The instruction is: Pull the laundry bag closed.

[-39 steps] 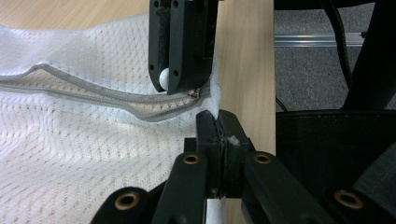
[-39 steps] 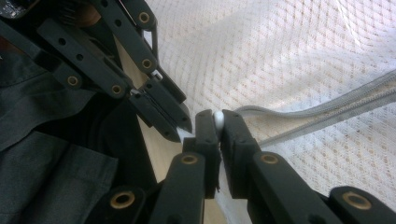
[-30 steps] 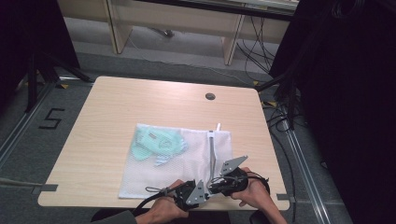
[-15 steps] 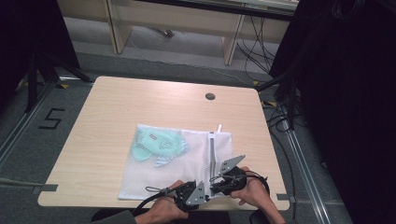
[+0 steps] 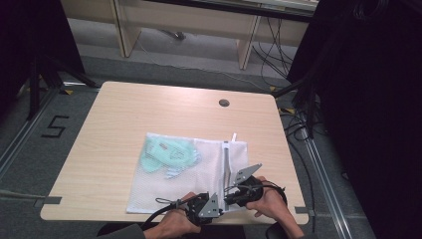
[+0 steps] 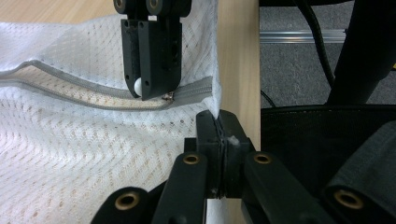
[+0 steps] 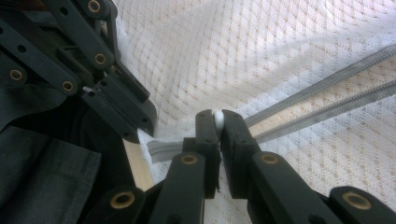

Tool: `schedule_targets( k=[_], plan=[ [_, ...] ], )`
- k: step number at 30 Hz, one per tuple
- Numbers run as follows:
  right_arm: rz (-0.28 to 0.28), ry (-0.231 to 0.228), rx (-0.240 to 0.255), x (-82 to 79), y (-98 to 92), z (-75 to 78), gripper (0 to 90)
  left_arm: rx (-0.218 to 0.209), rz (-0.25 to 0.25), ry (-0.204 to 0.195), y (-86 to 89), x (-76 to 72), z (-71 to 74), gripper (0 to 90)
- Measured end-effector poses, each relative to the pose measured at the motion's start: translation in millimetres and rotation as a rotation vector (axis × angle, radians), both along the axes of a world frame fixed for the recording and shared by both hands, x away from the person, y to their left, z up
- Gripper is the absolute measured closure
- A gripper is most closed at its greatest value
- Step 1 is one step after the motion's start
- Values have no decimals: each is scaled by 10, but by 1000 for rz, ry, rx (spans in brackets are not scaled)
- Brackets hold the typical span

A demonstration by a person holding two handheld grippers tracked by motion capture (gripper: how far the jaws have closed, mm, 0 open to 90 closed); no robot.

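A white mesh laundry bag (image 5: 189, 174) lies flat on the near half of the wooden table (image 5: 124, 114), with a pale green garment (image 5: 166, 153) inside its left part. Its grey zipper (image 5: 226, 164) runs along the right side toward the near edge. The left gripper (image 6: 218, 135) is clenched on the bag's corner at the table's edge. The right gripper (image 7: 218, 126) is clamped on the white zipper pull (image 7: 218, 117) at the zipper's near end, just beside the left one. Both hands sit at the near table edge.
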State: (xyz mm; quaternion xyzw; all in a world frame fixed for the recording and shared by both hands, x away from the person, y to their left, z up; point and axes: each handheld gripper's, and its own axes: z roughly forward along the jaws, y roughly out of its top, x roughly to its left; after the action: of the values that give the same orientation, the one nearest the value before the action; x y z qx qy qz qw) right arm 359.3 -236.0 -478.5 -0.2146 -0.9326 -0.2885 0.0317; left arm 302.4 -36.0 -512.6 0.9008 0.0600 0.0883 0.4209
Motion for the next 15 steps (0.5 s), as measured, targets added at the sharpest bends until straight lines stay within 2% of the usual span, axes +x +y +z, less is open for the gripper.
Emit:
schedule_targets(
  k=[5,6,7,12,14,15],
  plan=[
    [-10,-6,-1,33,4,-6,863,-8,5,3,-6,-3,-9,887],
    [-8,-3,-2,44,4,-5,863,10,-6,-5,3,7,0,887],
    [-9,-3,0,51,5,-5,863,-15,11,9,-6,-3,-14,887],
    [-10,-8,-4,86,26,-2,863,-15,13,8,-3,1,-15,887],
    [-11,-10,-3,101,29,-3,863,-14,12,8,2,10,-15,887],
    [-13,-12,-3,106,32,-2,863,3,1,5,11,21,-5,887]
  ],
)
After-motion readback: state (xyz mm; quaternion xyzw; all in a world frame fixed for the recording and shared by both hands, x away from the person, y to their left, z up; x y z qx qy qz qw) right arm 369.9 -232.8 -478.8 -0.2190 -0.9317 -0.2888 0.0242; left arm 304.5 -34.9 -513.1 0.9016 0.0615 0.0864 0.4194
